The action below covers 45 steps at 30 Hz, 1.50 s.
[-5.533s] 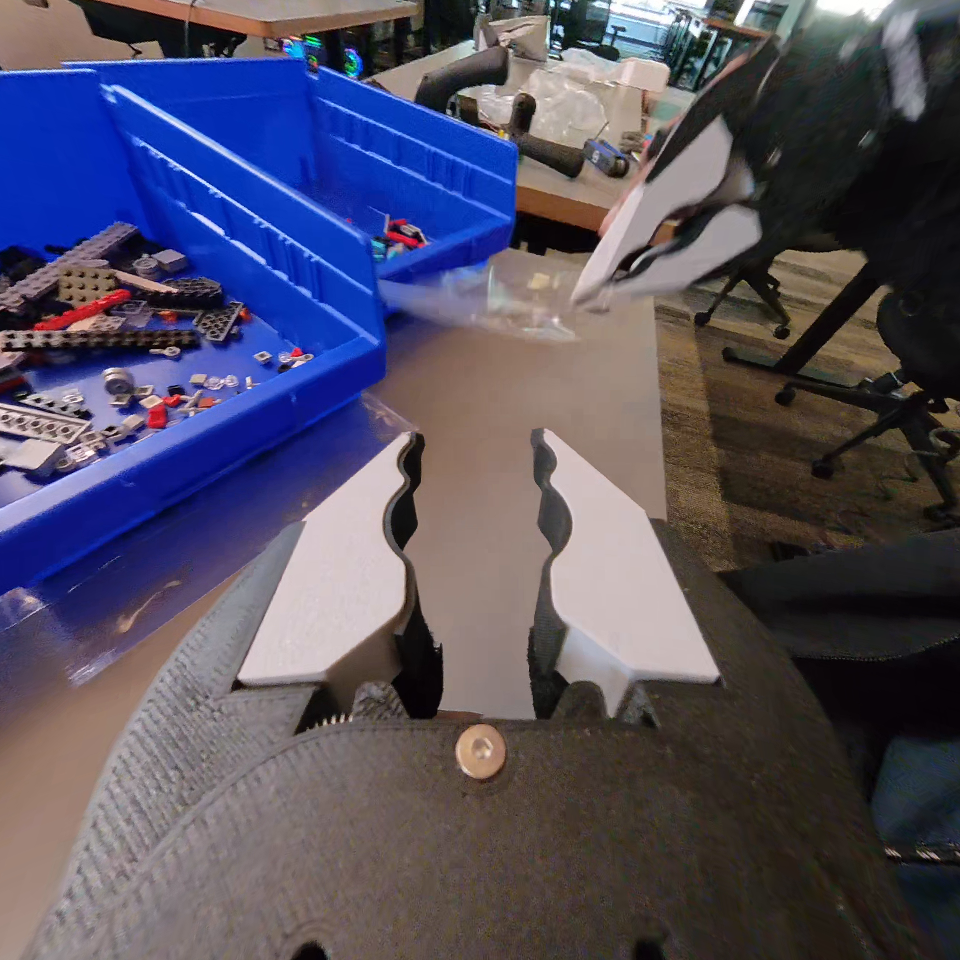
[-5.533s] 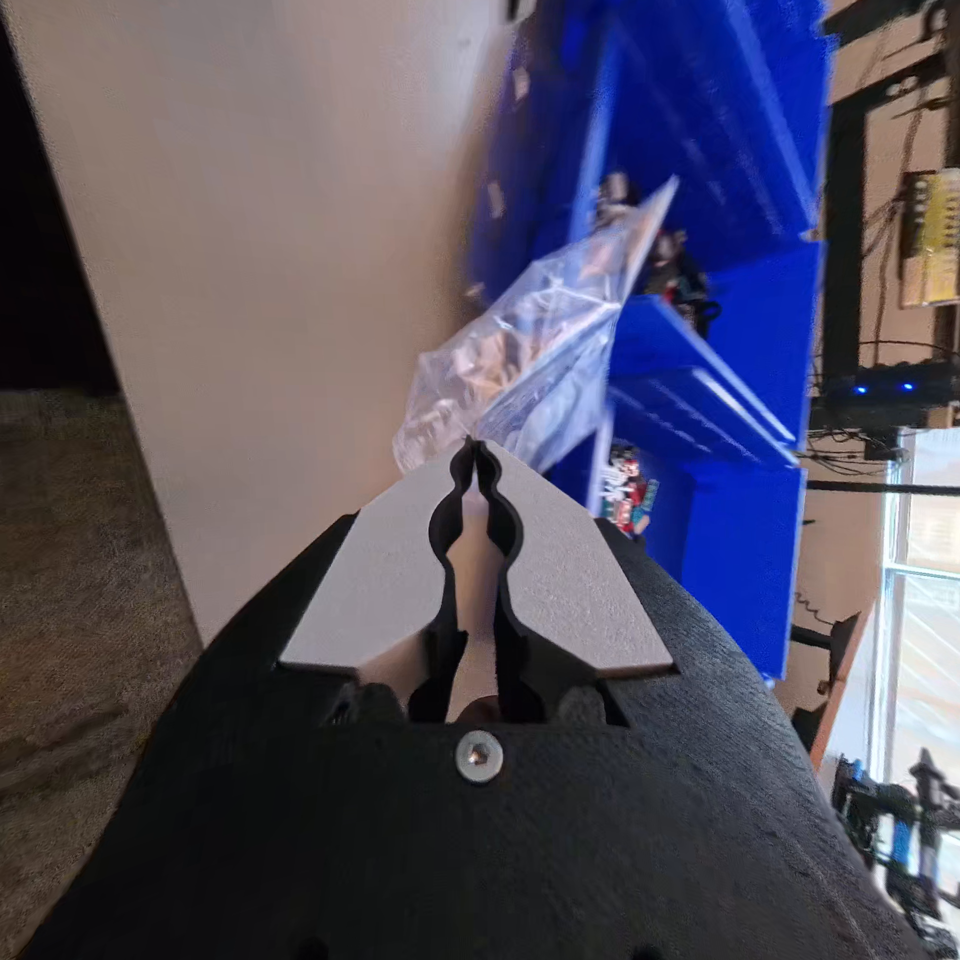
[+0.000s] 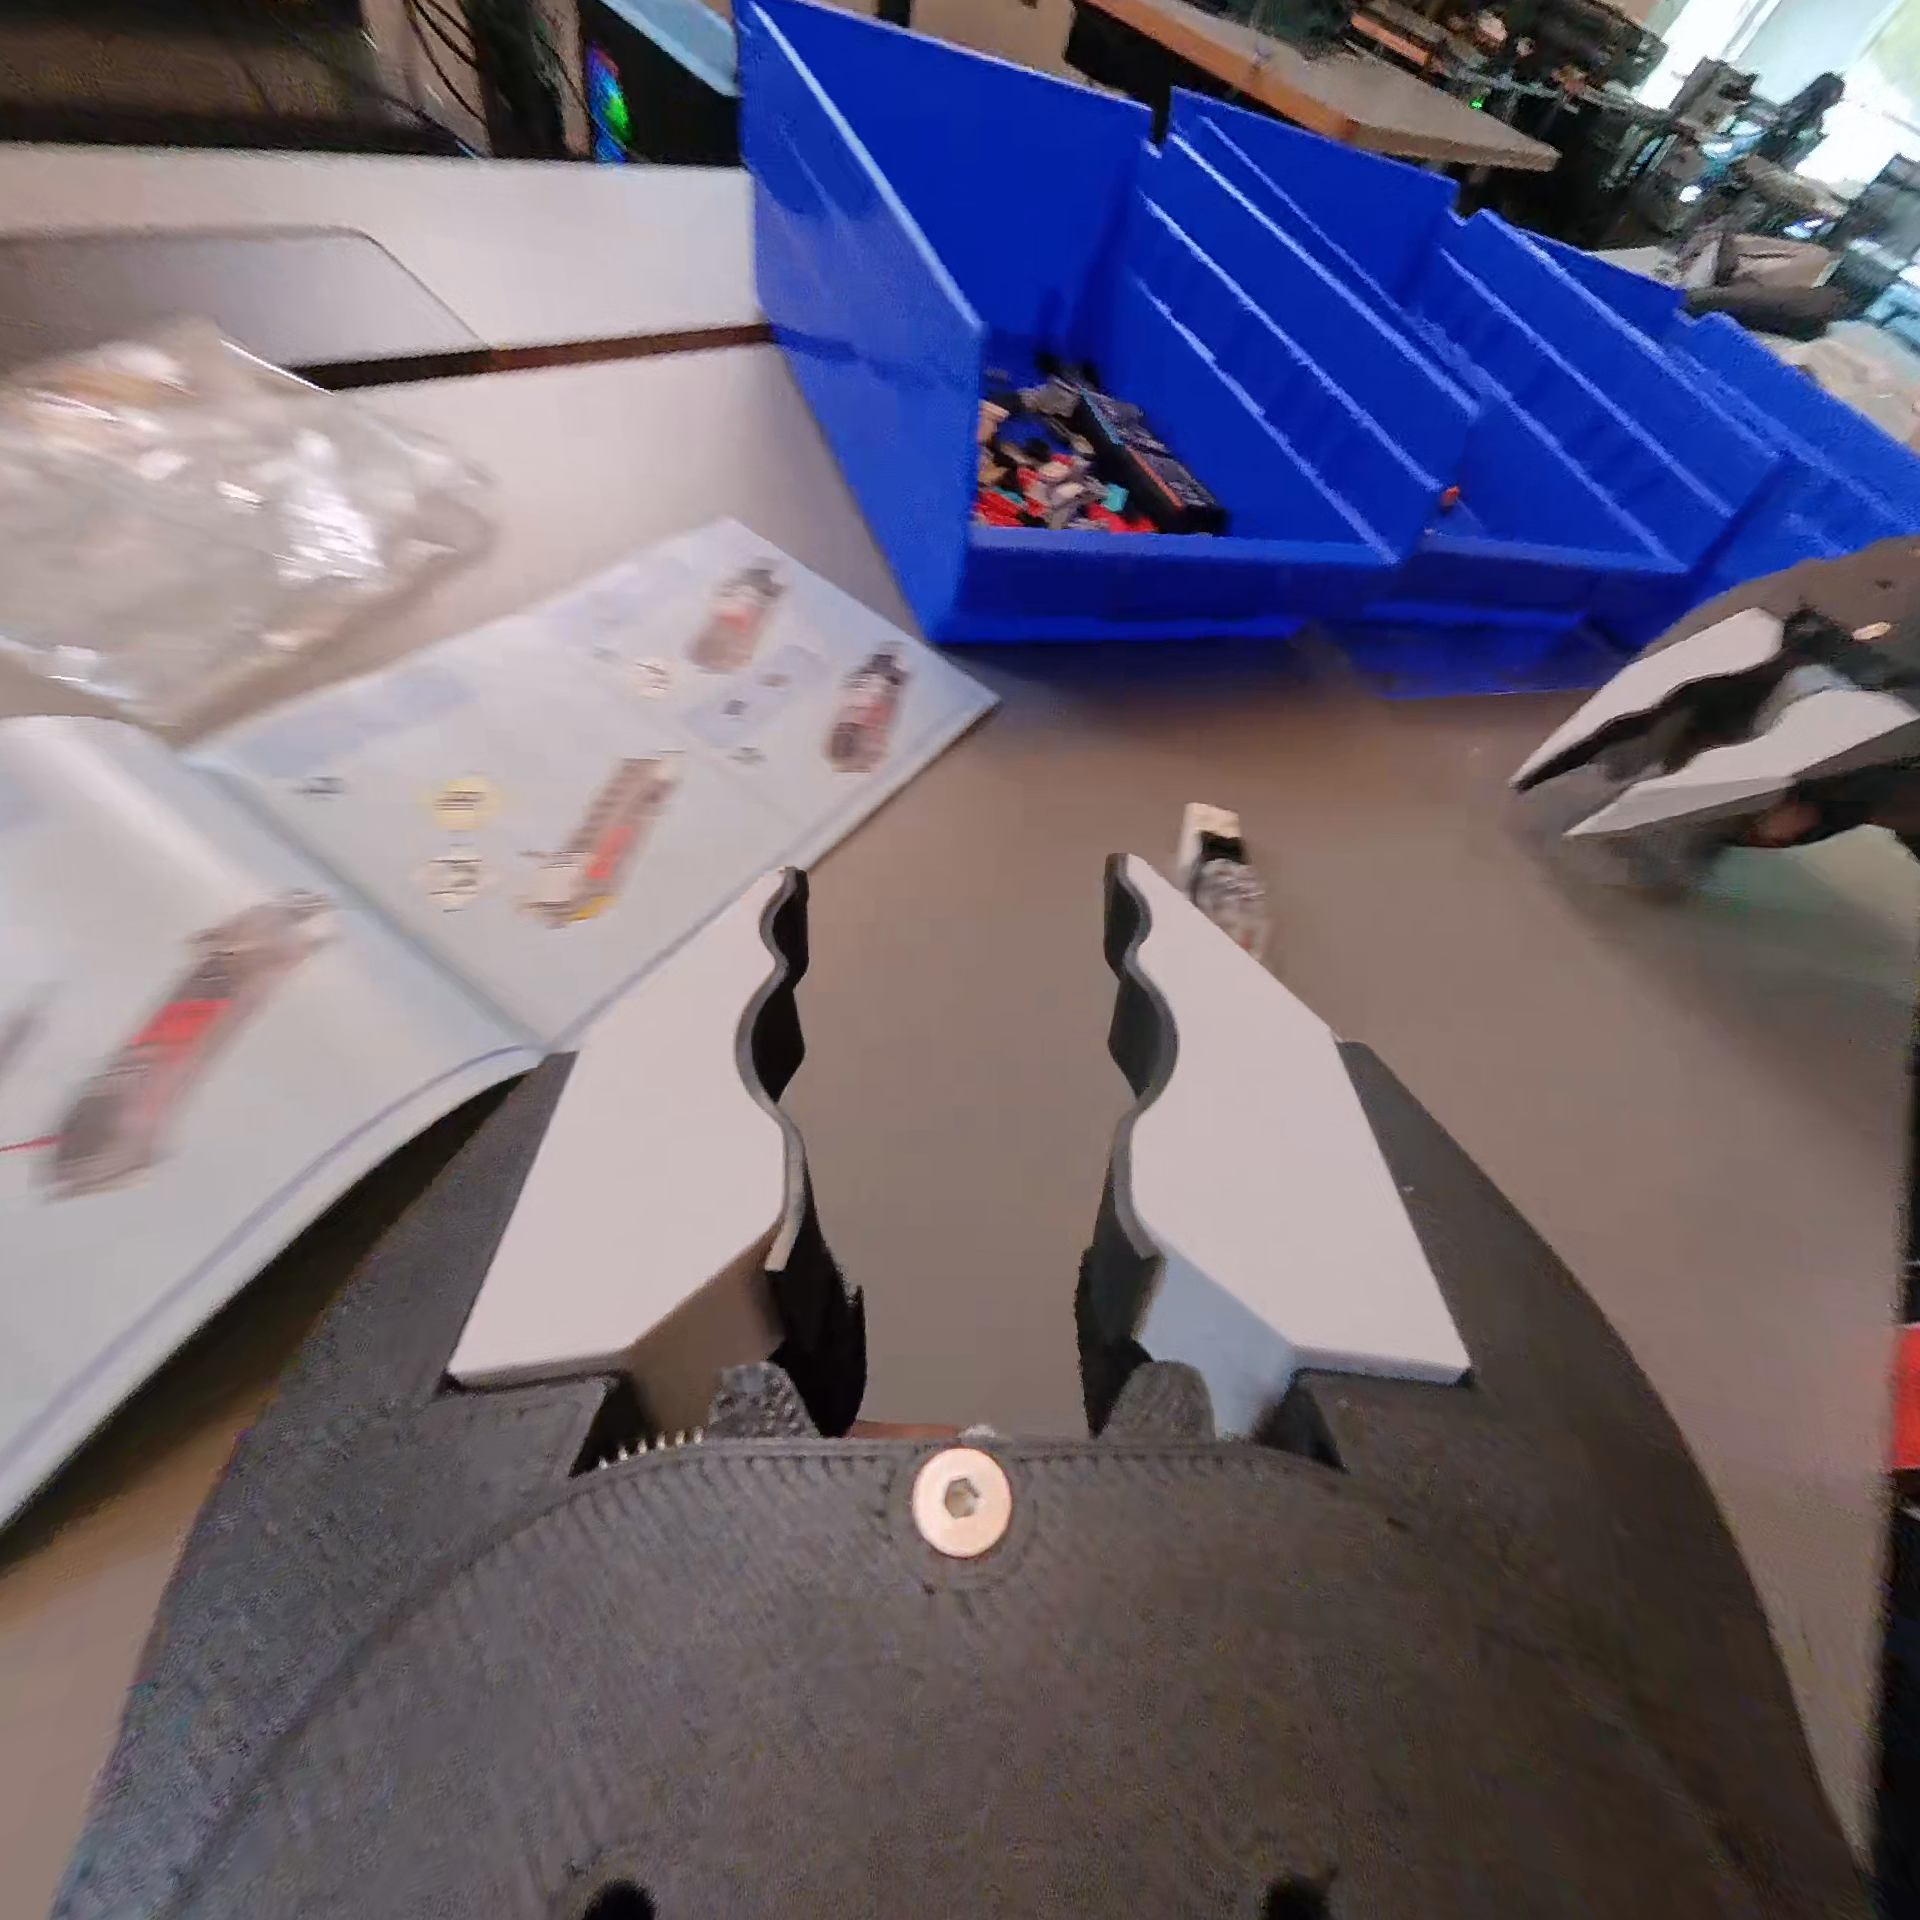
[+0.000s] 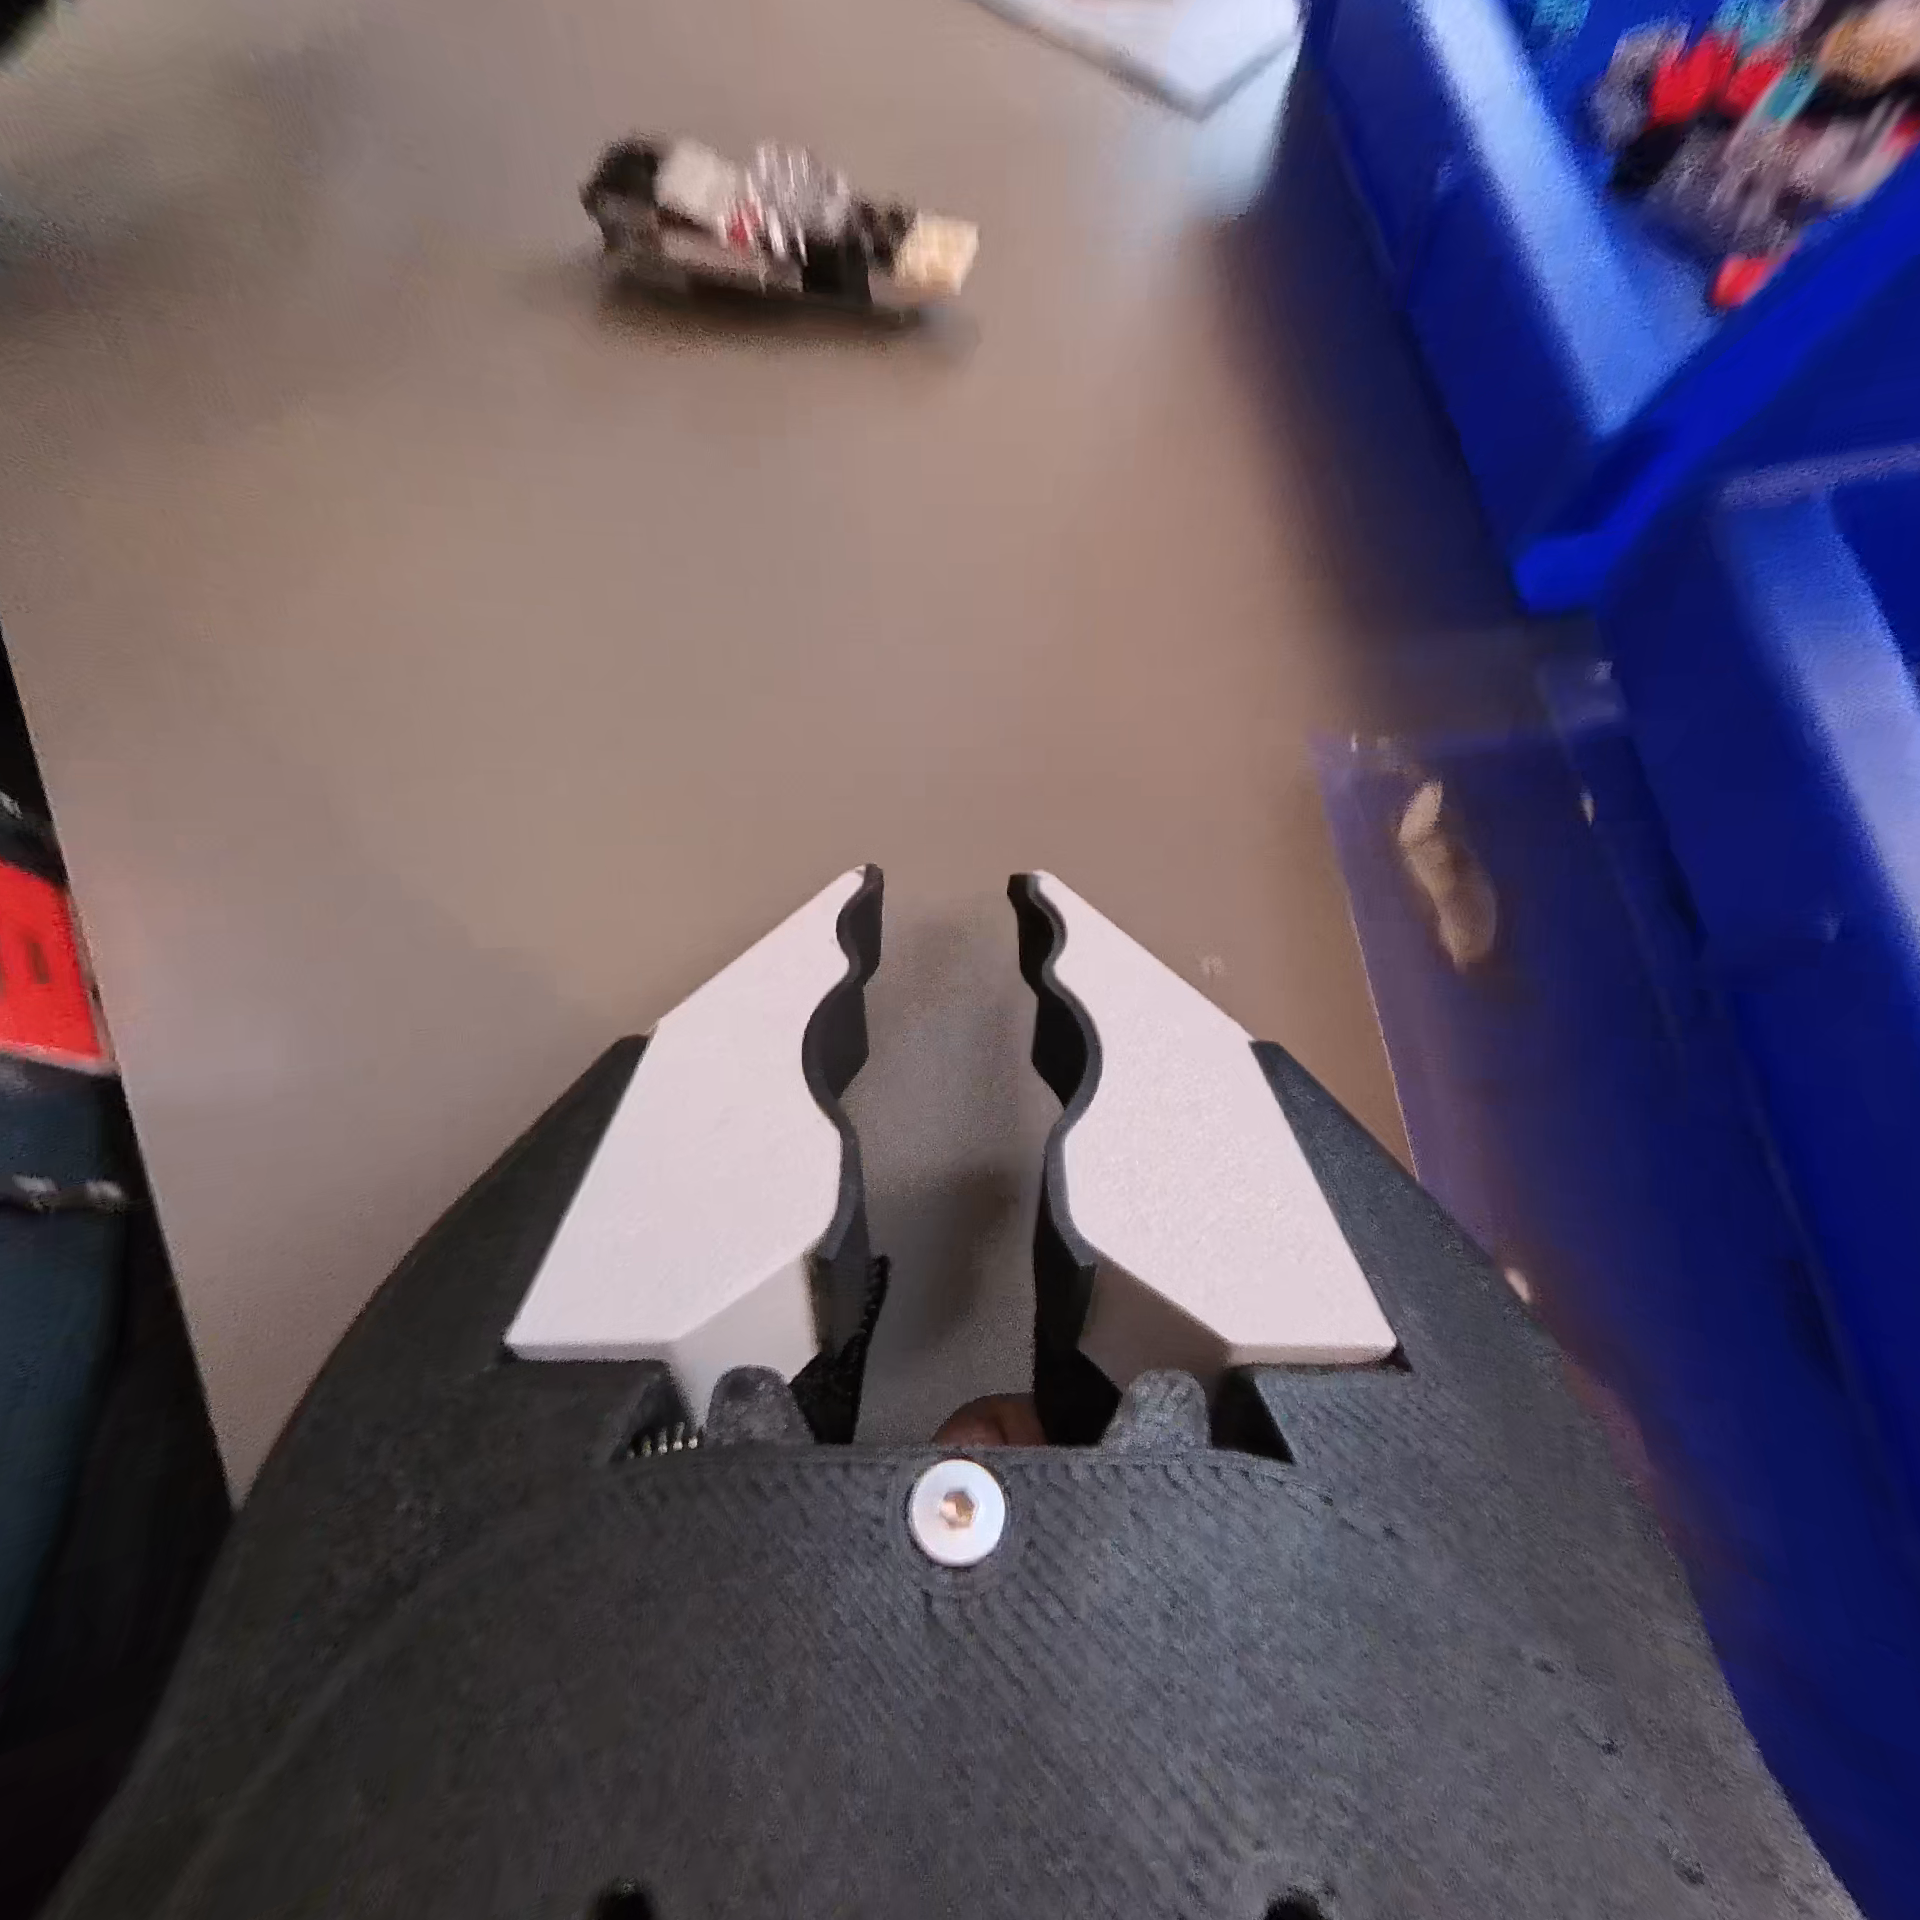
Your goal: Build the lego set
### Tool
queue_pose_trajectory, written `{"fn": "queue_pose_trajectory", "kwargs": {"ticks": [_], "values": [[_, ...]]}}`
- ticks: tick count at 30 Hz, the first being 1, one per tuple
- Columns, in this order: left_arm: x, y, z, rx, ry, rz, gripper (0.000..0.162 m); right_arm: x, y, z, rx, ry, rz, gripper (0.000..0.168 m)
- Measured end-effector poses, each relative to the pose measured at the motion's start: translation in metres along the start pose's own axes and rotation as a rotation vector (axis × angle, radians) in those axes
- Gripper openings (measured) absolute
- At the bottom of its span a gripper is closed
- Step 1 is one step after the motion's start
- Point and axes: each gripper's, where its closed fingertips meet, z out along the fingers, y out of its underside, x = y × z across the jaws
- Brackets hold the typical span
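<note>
the grey table (image 3: 935, 1039) carries blue bins (image 3: 1143, 582) and an open booklet (image 3: 520, 790). the small lego build (image 4: 774, 223) lies on the bare tabletop between both grippers. left gripper (image 3: 951, 883) is spread wide, empty; right gripper (image 4: 945, 878) slightly parted, empty.

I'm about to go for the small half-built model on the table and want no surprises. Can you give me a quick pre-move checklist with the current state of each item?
1. Left gripper empty and open: ok, the jaws stand wide apart with nothing between them.
2. Right gripper empty: ok, the jaws stand slightly apart with nothing held.
3. Half-built model free on the table: ok, it lies alone with bare surface around it.
4. Model's orientation and grip faces: cannot tell, both views are blurred.
5. Instruction booklet open for reference: ok, it lies open to the left.
6. Parts within reach: ok, the blue bin holds loose pieces behind the model.
</note>
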Motion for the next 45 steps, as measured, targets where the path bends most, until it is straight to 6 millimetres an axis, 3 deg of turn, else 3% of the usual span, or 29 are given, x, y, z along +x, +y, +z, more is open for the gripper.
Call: {"fn": "queue_pose_trajectory", "kwargs": {"ticks": [3,5,9,17,24,27,31,34,37,42,45], "values": [[-0.023,0.009,-0.01,0.024,-0.054,0.066,0.059,-0.005,-0.042,0.009,0.189,0.05,0.007,0.031],[-0.026,0.017,-0.012,0.033,-0.052,0.074,0.057,-0.005,-0.057,0.017,0.236,0.078,0.002,0.033],[-0.025,0.012,-0.018,0.093,-0.021,0.047,0.056,-0.004,-0.055,0.03,0.173,0.095,-0.011,0.041],[-0.028,0.008,-0.026,0.149,0.068,-0.147,0.055,0.006,-0.053,0.028,0.174,0.126,0.062,0.043],[-0.014,0.007,-0.03,0.188,-0.032,-0.029,0.056,-0.003,-0.054,0.028,0.18,0.066,0.025,0.044],[0.002,-0.007,-0.022,0.236,0.006,-0.023,0.055,-0.003,-0.056,0.026,0.196,0.043,0.051,0.043],[0.038,-0.04,0.012,0.233,0.172,0.059,0.054,-0.004,-0.056,0.025,0.204,0.036,0.042,0.043],[0.036,-0.048,0.045,0.185,0.187,0.189,0.055,-0.004,-0.056,0.025,0.204,0.036,0.047,0.042],[0.029,-0.049,0.064,0.218,0.236,0.17,0.053,-0.002,-0.056,0.025,0.207,0.033,0.068,0.04],[0.025,-0.046,0.054,0.263,0.261,0.109,0.051,0.004,-0.058,0.022,0.229,0.065,0.087,0.039],[0.029,-0.027,0.044,0.17,0.292,0.079,0.055,0.005,-0.057,0.023,0.217,0.076,0.091,0.038]]}}
